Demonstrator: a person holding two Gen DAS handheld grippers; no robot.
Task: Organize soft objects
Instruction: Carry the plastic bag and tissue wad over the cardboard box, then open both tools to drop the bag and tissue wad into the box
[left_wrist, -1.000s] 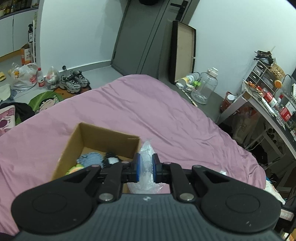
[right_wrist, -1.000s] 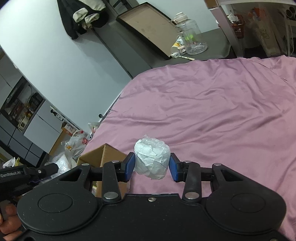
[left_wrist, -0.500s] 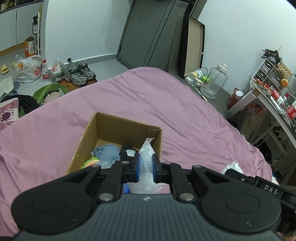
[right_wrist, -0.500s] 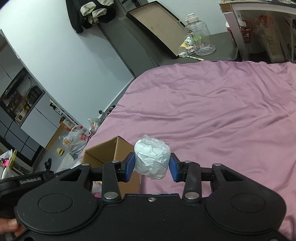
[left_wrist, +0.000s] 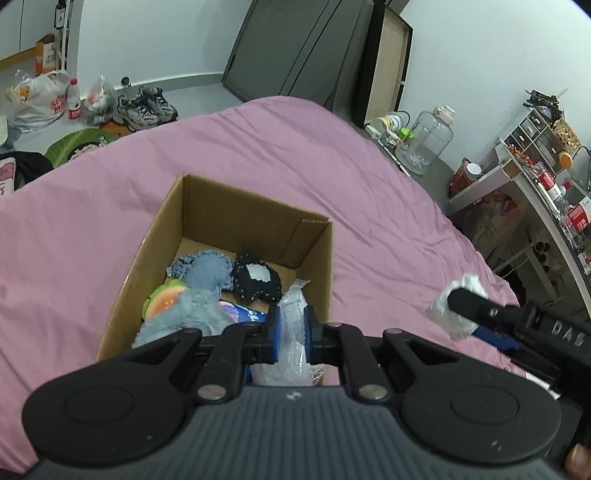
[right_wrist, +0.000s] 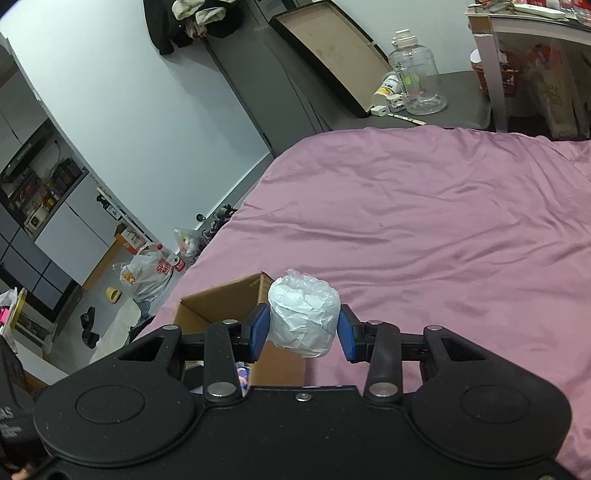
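An open cardboard box (left_wrist: 207, 221) sits on the pink bed. It holds a blue fuzzy cloth (left_wrist: 205, 271), a black knitted piece (left_wrist: 255, 282), a grey-blue plush (left_wrist: 184, 317) and an orange-green toy (left_wrist: 164, 301). My left gripper (left_wrist: 291, 332) is shut on a clear plastic bag (left_wrist: 290, 314), over the box's near right corner. My right gripper (right_wrist: 301, 326) is shut on a white wrapped roll (right_wrist: 303, 314). It also shows in the left wrist view (left_wrist: 458, 312), to the right of the box. The box's corner (right_wrist: 221, 299) shows left of the roll.
The pink bedsheet (left_wrist: 332, 166) spreads around the box. Shoes (left_wrist: 144, 107), bags (left_wrist: 35, 99) and a bottle lie on the floor beyond. A large clear jug (left_wrist: 424, 142) and a cluttered desk (left_wrist: 546, 184) stand at the right. A framed board (right_wrist: 332, 55) leans on the wall.
My left gripper has moved forward over the box with the bag, so more of the box's inside shows. My right gripper has moved toward the box, roll still held.
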